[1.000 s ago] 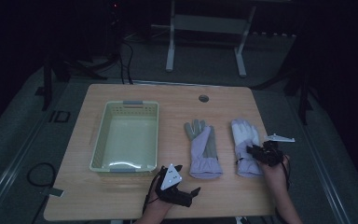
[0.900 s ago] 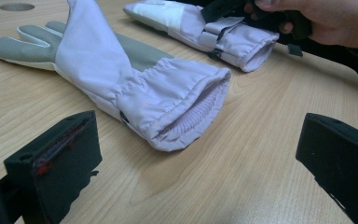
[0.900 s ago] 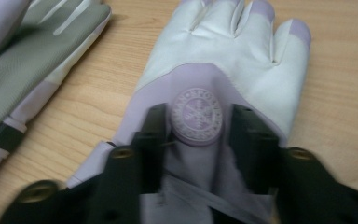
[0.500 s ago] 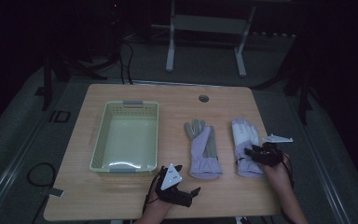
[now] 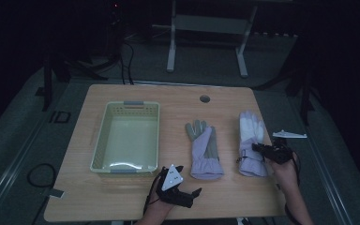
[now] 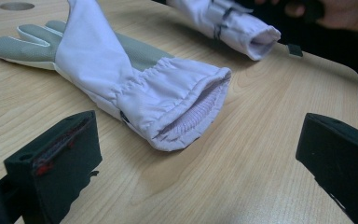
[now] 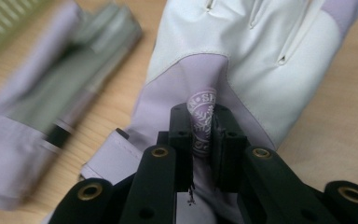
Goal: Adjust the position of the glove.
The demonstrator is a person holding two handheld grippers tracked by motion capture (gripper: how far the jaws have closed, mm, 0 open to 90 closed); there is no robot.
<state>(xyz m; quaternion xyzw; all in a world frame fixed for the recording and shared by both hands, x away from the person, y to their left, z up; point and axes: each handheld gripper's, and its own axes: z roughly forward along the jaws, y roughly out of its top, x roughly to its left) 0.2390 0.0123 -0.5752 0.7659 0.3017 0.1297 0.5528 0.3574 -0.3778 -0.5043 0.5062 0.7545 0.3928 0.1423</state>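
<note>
Two lilac gloves lie on the wooden table. The left glove (image 5: pixel 204 149) (image 6: pixel 135 74) lies palm side up with its grey palm showing and its cuff toward me. My left gripper (image 5: pixel 189 181) (image 6: pixel 200 135) rests open near the front edge, and its jaws frame that cuff without touching it. The right glove (image 5: pixel 250 136) (image 7: pixel 242 56) has a white back. My right gripper (image 5: pixel 255 147) (image 7: pixel 204 122) has just been closing and is shut on a raised fold of this glove's printed lilac fabric near the cuff.
A pale green plastic basket (image 5: pixel 127 104) stands on the left half of the table with nothing in it. A round cable hole (image 5: pixel 205 99) sits near the far edge. Past the table's right edge lies a white flat part (image 5: pixel 289 135).
My right gripper has shifted slightly at the right glove's cuff end and now pinches a fold of it. The left gripper and the left glove have not moved.
</note>
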